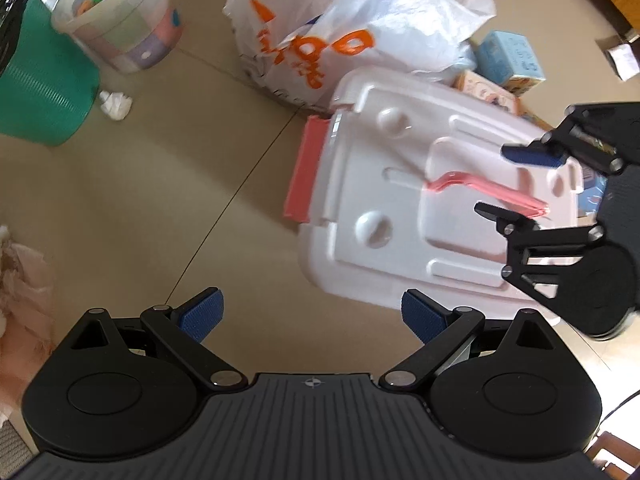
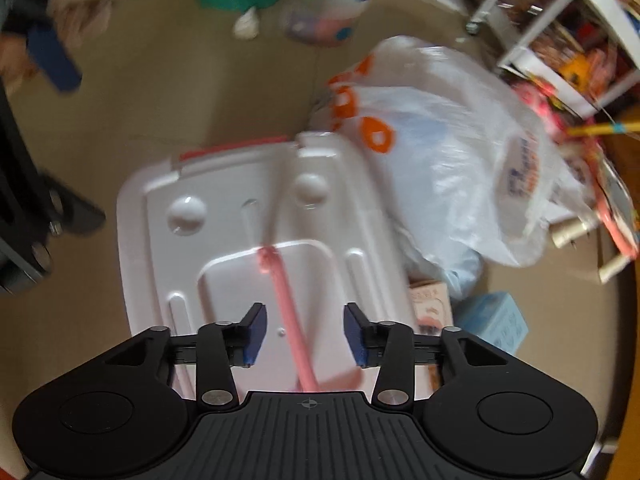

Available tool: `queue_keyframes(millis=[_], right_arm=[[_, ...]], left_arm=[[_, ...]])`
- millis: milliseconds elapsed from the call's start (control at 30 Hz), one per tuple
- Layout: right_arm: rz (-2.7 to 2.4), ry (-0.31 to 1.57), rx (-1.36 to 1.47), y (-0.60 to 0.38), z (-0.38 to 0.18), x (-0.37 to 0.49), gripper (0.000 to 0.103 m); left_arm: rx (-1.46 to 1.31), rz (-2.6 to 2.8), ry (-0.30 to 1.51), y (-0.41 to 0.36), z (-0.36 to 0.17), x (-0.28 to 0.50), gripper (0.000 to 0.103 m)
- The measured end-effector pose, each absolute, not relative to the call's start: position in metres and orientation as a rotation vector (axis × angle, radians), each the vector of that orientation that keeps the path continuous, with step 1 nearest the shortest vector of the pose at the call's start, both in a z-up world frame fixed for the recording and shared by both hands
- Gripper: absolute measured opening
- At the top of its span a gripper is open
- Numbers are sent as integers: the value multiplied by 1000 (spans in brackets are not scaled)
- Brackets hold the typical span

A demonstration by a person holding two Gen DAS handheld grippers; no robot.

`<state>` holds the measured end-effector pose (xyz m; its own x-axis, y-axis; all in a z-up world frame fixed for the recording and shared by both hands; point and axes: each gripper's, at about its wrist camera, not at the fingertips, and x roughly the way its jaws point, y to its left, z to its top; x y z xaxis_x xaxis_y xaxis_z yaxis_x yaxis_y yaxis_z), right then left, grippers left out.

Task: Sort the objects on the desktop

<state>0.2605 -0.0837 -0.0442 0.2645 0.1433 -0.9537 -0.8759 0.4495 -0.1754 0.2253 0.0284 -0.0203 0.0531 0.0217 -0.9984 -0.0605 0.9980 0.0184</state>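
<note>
Left tongs spread wide, nothing between them, hovering over bare floor just short of the white bin. Right tongs are parted too, straddling the pink toothbrush without pinching it. The toothbrush lies flat on the bin's lid, head toward the red latch. Behind the bin sits a white bag with orange print, boxes beside it. Off left: a green basket, a clear tub and crumpled paper. The right view is blurred.
</note>
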Motion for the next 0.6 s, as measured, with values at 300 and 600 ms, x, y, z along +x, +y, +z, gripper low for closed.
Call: queue_keyframes(millis=[300, 600], right_arm=[[612, 1091, -604, -140, 6, 244, 46], [453, 1142, -447, -196, 20, 179, 54]], left_arm=[[29, -10, 1473, -18, -7, 213, 98], [36, -51, 1382, -47, 22, 192, 98]])
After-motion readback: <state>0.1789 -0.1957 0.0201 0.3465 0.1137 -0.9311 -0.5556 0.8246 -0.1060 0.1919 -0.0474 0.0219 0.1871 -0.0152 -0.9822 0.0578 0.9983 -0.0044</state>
